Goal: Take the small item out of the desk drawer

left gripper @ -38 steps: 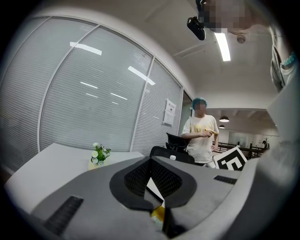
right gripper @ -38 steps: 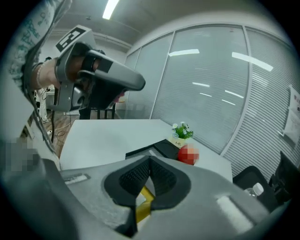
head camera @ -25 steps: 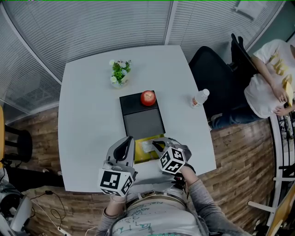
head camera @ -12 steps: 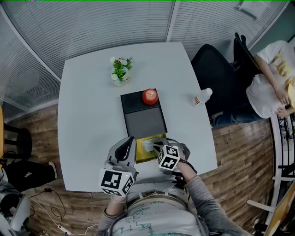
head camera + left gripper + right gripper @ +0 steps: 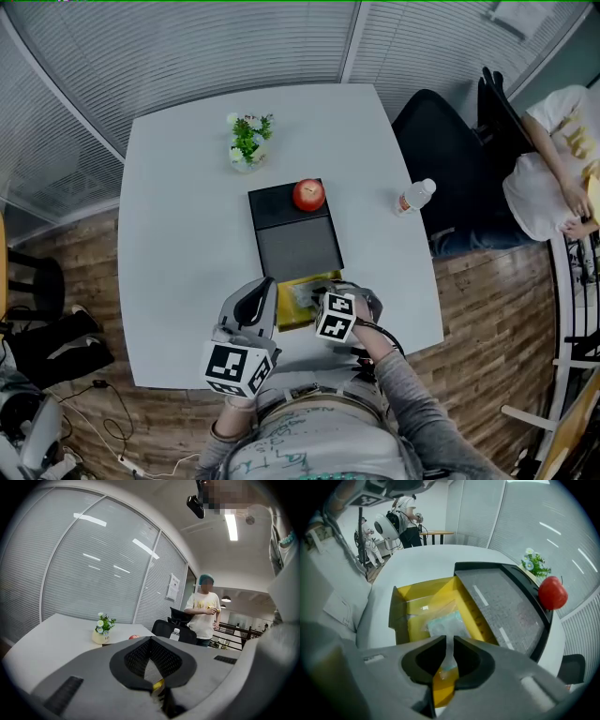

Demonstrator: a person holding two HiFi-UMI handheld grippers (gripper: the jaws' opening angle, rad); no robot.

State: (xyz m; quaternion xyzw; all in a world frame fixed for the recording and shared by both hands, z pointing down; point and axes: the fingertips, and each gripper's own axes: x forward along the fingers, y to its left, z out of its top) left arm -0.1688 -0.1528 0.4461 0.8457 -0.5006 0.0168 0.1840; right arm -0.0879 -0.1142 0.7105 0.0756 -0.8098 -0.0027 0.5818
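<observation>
Packet: small clear plastic packet (image 5: pixel 444 622) with pale blue-green contents lies flat in the yellow pulled-out drawer (image 5: pixel 417 590), at the centre of the right gripper view.
Packet against tool: its near end shows in the narrow gap between the jaws of the right tool (image 5: pixel 448 641), straight below the tips; the rest of it reaches up the frame beyond them. Whether the pads touch it cannot be told.
Right tool: points steeply down into the drawer, jaws a little apart and just been opening, pinching nothing.
Left tool: left tool (image 5: pixel 150 640) sits at the lower left of the head view, just beside the drawer's left edge, pointing nearly level across the table; its jaws are pressed together at the tips, with nothing held.
Drawer: juts from the near end of the flat black desk box (image 5: pixel 295 248) toward the bottom of the head view.
Box top: round red apple (image 5: pixel 308 194) rests on its far end.
Table: white table (image 5: pixel 178 234) also carries a small pot of white flowers (image 5: pixel 247 141) at upper centre and a clear plastic water bottle (image 5: pixel 413 197) near the right edge.
Beyond: person in a pale shirt (image 5: pixel 553 159) at far right.
</observation>
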